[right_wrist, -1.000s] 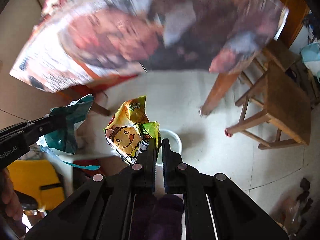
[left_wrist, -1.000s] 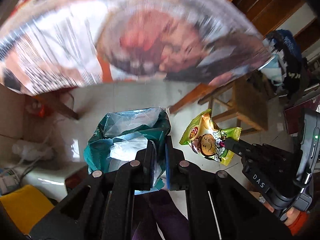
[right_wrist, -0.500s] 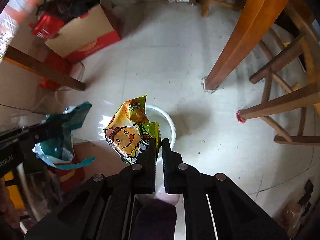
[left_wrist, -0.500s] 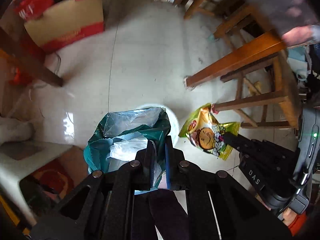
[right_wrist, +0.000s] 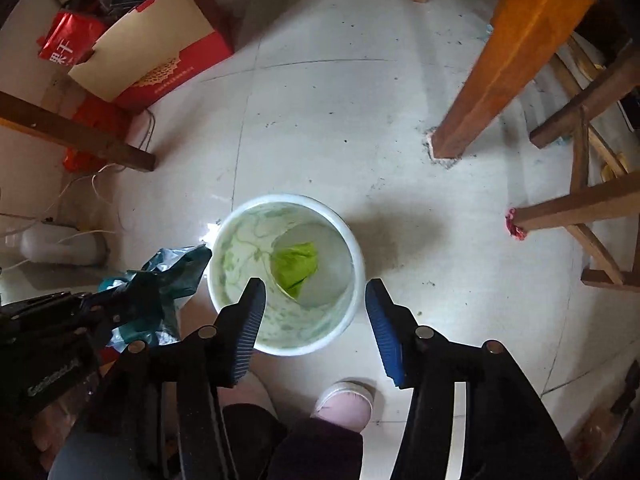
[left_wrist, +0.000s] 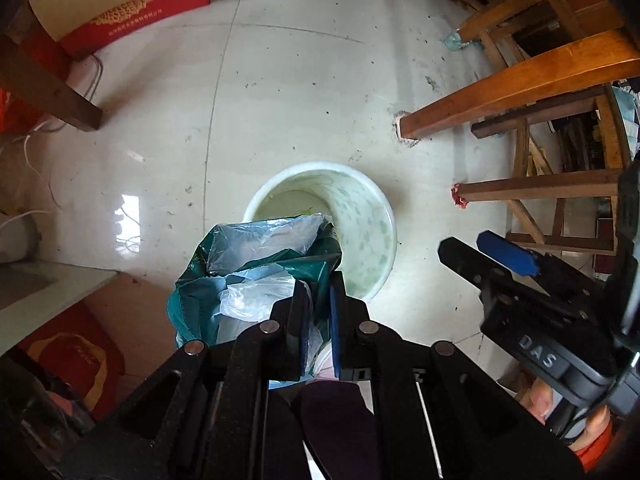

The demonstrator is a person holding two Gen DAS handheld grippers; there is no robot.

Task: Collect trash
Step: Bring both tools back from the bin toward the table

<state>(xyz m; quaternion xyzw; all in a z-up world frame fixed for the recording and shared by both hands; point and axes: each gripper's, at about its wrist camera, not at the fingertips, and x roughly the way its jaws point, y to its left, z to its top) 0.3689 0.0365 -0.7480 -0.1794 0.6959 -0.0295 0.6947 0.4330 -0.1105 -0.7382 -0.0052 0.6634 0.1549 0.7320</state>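
A white bucket (right_wrist: 344, 236) stands on the tiled floor; it also shows in the left wrist view (left_wrist: 372, 216). A green snack packet (right_wrist: 296, 266) lies at its bottom. My right gripper (right_wrist: 314, 294) is open and empty just above the bucket's near rim; it shows in the left wrist view (left_wrist: 468, 246) too. My left gripper (left_wrist: 318, 288) is shut on a green and clear plastic wrapper (left_wrist: 256, 272), held over the bucket's left rim. The wrapper also shows in the right wrist view (right_wrist: 172, 272).
A red and tan cardboard box (right_wrist: 156, 52) stands at the back left. A thick wooden table leg (right_wrist: 512, 60) and stool legs (right_wrist: 576, 208) stand at the right. A white bottle (right_wrist: 60, 246) and cords lie at the left. A pink slipper (right_wrist: 344, 400) is near the bucket.
My right gripper has opened and the snack packet has dropped into the bucket. Both grippers tilted down from the table toward the floor. The left still holds the wrapper.
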